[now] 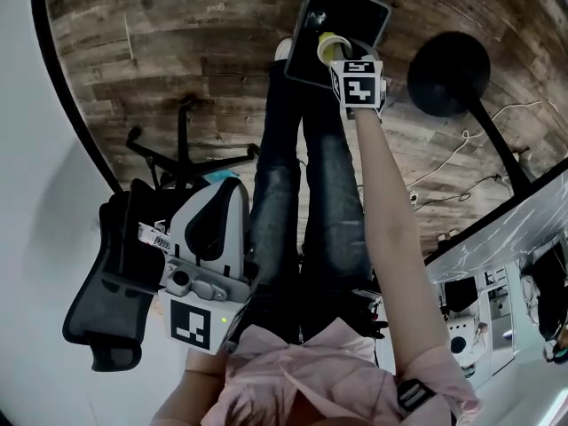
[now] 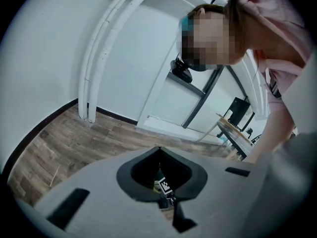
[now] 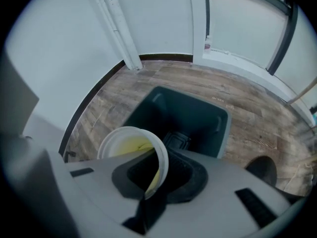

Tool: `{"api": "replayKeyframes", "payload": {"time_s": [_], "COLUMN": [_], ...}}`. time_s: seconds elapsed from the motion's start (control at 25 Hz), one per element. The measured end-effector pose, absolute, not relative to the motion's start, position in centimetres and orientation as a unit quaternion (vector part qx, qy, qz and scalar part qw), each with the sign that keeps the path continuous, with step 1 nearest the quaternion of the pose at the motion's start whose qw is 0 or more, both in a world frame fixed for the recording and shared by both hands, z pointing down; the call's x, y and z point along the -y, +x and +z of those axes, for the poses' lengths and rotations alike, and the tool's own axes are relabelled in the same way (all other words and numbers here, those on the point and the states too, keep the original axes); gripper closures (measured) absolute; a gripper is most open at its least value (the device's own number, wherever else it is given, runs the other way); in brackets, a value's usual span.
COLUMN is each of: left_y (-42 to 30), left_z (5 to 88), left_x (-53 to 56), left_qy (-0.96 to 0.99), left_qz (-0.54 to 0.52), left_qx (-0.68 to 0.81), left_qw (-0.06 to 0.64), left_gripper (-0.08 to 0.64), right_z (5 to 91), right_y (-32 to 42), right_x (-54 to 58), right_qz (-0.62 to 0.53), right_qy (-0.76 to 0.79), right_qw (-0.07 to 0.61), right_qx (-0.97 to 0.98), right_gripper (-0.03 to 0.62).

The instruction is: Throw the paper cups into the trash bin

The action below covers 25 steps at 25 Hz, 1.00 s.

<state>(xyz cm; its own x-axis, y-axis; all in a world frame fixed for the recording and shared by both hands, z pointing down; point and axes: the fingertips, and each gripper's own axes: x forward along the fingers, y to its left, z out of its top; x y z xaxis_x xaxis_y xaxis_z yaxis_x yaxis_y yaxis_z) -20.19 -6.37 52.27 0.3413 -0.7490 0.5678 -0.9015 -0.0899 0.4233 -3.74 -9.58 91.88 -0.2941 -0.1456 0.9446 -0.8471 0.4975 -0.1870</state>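
The right gripper [image 3: 154, 185] pinches the paper cup [image 3: 130, 145] by its rim above the trash bin [image 3: 224, 128], so keep it over the middle, then let go.

**Q:** Where is the trash bin [image 1: 351, 11]?

**A:** On the floor [image 1: 177, 60], just beyond the person's legs [image 1: 302, 193], at the top of the head view. 1 paper cup [image 1: 330, 50] hangs above the bin's near edge. The cup's rim sits between the jaws of the right gripper [image 1: 335, 59].

**Q:** And the left gripper [image 1: 226, 186]?

**A:** Close to the person's body, left of the legs, well apart from the bin.

**Q:** What surrounds the bin?

**A:** To its right, 1 round stand base [image 1: 448, 74] rests on the floor. To its left and nearer the person stands 1 office chair [image 1: 115, 282], just beside the left gripper. 1 table [image 1: 497, 229] runs along the right edge. In the right gripper view, a wall [image 3: 64, 43] carrying 1 pipe [image 3: 116, 29] stands behind the bin.
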Motion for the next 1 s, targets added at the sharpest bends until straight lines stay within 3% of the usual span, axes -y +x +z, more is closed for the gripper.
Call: {"api": "replayKeyframes", "payload": {"time_s": [1.0], "left_y": [-18.6], "left_z": [51.9], "left_x": [6.9], "left_qy": [0.739], "left_qz": [0.087], "left_qx": [0.552], "left_qw": [0.377], "left_gripper": [0.545], "right_z": [90.7], "right_y": [-2.6], "right_x": [8.3], "right_qz": [0.39], "right_qy": [0.381], "right_qw": [0.463], "right_qx": [0.699], "right_gripper": [0.545]}}
